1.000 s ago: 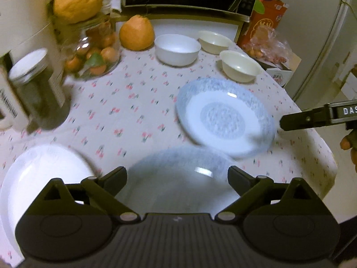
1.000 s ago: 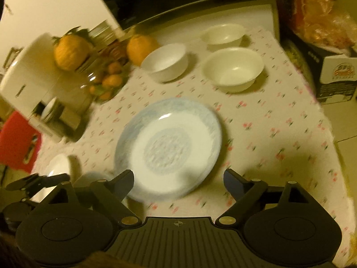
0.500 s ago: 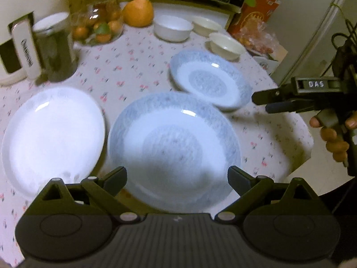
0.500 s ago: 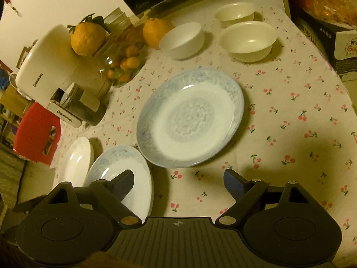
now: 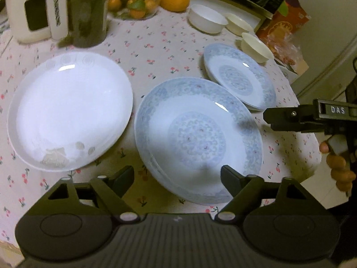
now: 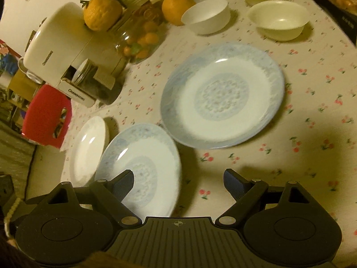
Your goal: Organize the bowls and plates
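- Left wrist view: the left claw [image 5: 177, 178] is closing, its pads not yet pressing the near blue-patterned plate [image 5: 197, 137] whose edge lies between them; the right claw [image 5: 271, 117] shows side-on.
- Right wrist view: the right claw [image 6: 178, 182] gapes released over the tabletop [image 6: 312, 134], beside the far blue-patterned plate [image 6: 223, 95].
- Only this view shows the red stool [image 6: 45, 116]; three bowls [image 6: 206, 15] stand beyond.

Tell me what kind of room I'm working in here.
Most likely a home kitchen or dining corner: a table under a cherry-print tablecloth, a white electric kettle, and a glass jar of small oranges beside plates and bowls.
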A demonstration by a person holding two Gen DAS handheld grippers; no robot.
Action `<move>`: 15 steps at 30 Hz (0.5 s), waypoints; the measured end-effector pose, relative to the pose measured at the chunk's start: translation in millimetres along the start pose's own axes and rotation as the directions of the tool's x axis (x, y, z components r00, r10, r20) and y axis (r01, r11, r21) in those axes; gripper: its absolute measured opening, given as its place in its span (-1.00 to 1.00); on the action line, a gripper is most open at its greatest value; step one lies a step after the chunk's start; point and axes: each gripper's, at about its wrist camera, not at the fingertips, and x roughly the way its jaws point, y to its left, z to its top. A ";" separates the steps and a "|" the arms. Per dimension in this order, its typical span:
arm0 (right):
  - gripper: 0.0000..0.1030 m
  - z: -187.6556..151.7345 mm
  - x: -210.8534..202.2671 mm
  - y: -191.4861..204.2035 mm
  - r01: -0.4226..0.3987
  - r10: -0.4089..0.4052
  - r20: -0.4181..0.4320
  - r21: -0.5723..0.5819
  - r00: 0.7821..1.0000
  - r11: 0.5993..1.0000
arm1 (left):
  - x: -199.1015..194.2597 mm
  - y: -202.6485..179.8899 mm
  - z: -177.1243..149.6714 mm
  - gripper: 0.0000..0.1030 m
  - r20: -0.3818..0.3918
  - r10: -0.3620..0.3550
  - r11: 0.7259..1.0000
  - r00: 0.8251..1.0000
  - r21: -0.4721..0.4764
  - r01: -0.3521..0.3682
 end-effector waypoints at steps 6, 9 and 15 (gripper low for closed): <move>0.72 0.7 12.3 5.0 -0.017 0.017 -0.014 -0.018 1.000 1.000 | 6.6 6.7 -2.6 0.04 0.005 -0.004 0.999 1.000 -0.043 0.004; 0.61 2.2 17.7 5.4 -0.006 0.006 -0.012 -0.022 1.000 1.000 | 9.3 12.0 -2.6 -0.11 0.010 0.012 0.998 1.000 -0.065 -0.011; 0.09 1.3 25.8 5.8 0.007 -0.007 -0.016 -0.033 1.000 0.999 | 9.1 17.4 -2.8 -0.34 0.022 0.027 0.996 0.999 -0.085 -0.025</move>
